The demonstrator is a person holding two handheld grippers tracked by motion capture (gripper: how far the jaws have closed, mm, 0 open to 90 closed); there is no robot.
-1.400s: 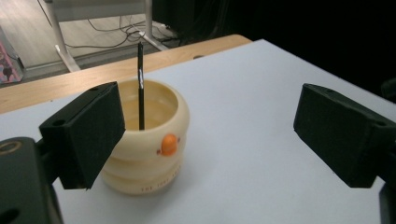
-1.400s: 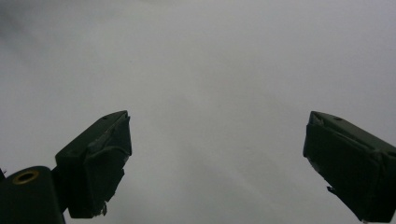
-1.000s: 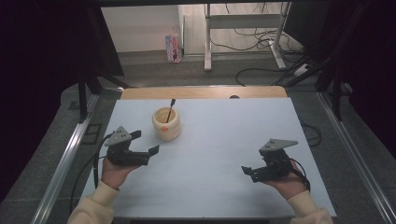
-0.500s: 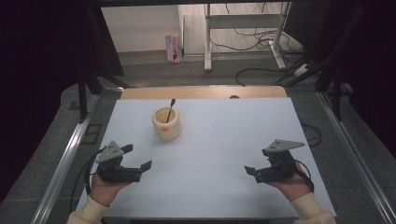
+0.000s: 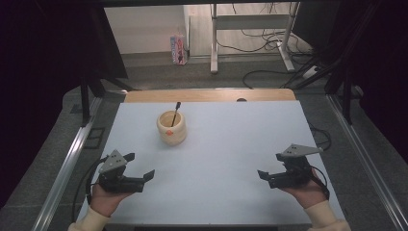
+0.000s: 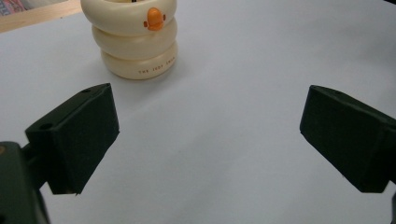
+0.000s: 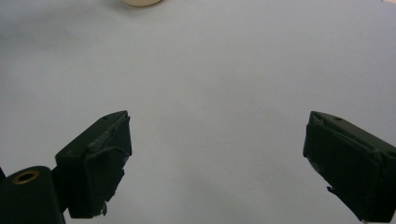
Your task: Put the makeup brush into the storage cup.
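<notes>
Your left gripper [image 5: 139,168] has pulled back near you, both grippers wide open; grab the hard, smooth duck cup [image 5: 171,127] around its ringed sides.

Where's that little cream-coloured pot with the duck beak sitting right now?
In the high view the cream pot stands on the white table, left of centre toward the far wooden edge, ahead of the left gripper and apart from it.

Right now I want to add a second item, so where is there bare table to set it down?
Bare table lies between the left gripper and right gripper, and right of the cream holder to the far edge. Only the holder's spot is taken.
</notes>
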